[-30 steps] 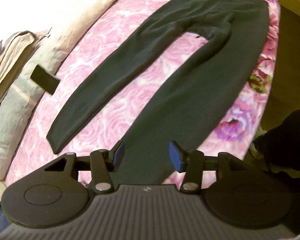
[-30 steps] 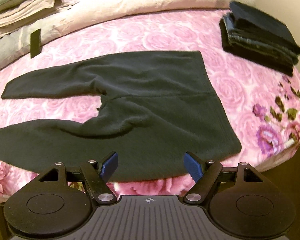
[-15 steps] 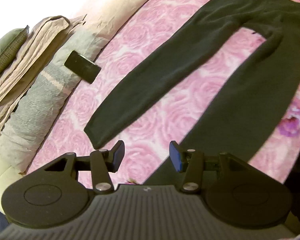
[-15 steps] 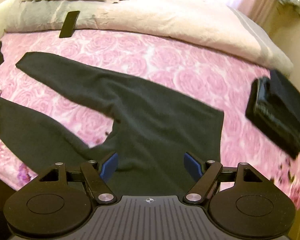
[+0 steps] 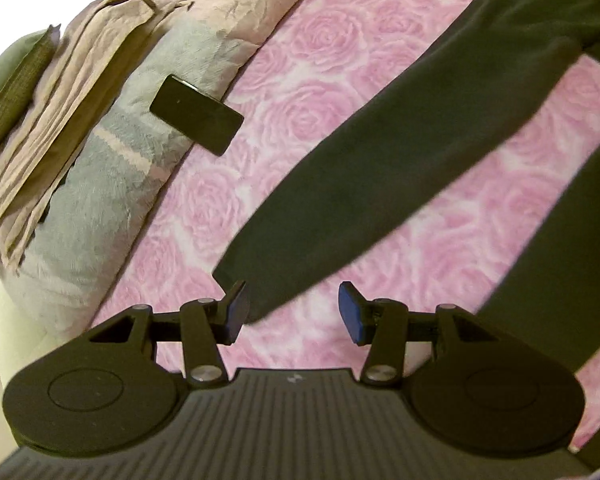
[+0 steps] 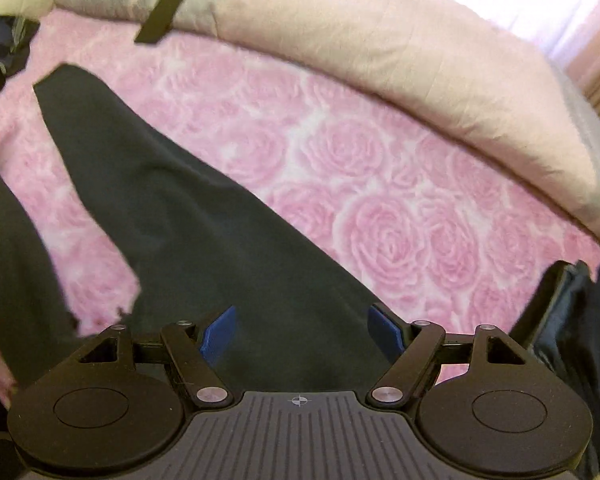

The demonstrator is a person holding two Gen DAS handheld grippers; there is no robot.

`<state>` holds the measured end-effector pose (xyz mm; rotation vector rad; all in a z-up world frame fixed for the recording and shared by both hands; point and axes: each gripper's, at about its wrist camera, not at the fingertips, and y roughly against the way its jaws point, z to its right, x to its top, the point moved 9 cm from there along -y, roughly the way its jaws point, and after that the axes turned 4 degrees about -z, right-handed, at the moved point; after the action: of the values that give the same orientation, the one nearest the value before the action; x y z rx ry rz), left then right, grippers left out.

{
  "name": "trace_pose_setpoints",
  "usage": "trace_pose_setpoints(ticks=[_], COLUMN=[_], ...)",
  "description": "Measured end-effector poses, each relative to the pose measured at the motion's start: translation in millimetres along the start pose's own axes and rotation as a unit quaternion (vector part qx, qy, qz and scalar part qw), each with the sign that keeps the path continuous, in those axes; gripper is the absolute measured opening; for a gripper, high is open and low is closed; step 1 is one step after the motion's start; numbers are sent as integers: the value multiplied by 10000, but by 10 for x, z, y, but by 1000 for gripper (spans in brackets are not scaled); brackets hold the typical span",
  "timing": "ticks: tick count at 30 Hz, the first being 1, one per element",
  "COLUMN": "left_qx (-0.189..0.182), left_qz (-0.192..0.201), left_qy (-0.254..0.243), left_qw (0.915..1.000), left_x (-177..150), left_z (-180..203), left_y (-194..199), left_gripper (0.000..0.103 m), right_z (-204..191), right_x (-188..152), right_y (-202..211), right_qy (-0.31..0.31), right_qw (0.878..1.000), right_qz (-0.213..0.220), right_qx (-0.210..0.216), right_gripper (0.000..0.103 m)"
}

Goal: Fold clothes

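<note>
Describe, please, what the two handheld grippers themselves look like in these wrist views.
Both look alike. The left gripper and right gripper each have a matte black body with a ribbed grey centre panel, two round black discs at the sides, black linkage arms with silver pivot pins, and blue finger pads. A small crosshair mark sits on the right one's panel. No cables or sleeves show.

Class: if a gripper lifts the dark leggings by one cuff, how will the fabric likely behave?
The dark leggings lie flat and thin on the rose bedspread, so they probably drape limply. The left gripper is open at the cuff; the soft-looking knit likely grips well and seems light.
</note>
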<state>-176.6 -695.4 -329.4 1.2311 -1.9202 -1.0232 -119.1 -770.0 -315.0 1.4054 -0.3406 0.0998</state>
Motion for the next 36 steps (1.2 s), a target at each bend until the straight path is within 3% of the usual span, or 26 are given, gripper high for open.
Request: trace_pose_setpoints(ticks=[4, 11, 18, 24, 27, 28, 30, 36], left_qx=[-85, -289, -792, -1319, -1546, -1578, -1458, -1080], left_qz=[-40, -198, -263, -418, -543, -571, -554, -517], left_qy=[-449, -1015, -1533, -1907, -1986, -2004, -2111, -2346], left_qw=[9989, 9942, 9847, 9718, 9663, 9652, 9649, 9647], left_x=[188, 347, 423, 433, 439, 433, 410, 363], left_z=[-76, -396, -627, -562, -516, -496, -460, -405], left_y=[-391, -1447, -2110, -2363, -2361, -2350, -2317, -2201], left_gripper=[45, 44, 39, 36, 17, 15, 4, 2], right_z=[247, 432, 432, 490, 595, 642, 743, 906], right_x=[95, 212, 142, 41, -26, -37, -54, 34], right_y=[-387, -1066, -1414, -1411, -1382, -1384, -1412, -1570], right_qy=[266, 260, 142, 11, 4, -16, -28, 660], right_qw=[9993, 9973, 9958, 9943, 9933, 9931, 9926, 9884], right_qz=[-214, -660, -906, -1061, -1148, -1163, -1197, -1364], right_qx=[134, 177, 29, -29, -117, -138, -180, 40], right_gripper=[76, 75, 75, 75, 75, 75, 75, 75])
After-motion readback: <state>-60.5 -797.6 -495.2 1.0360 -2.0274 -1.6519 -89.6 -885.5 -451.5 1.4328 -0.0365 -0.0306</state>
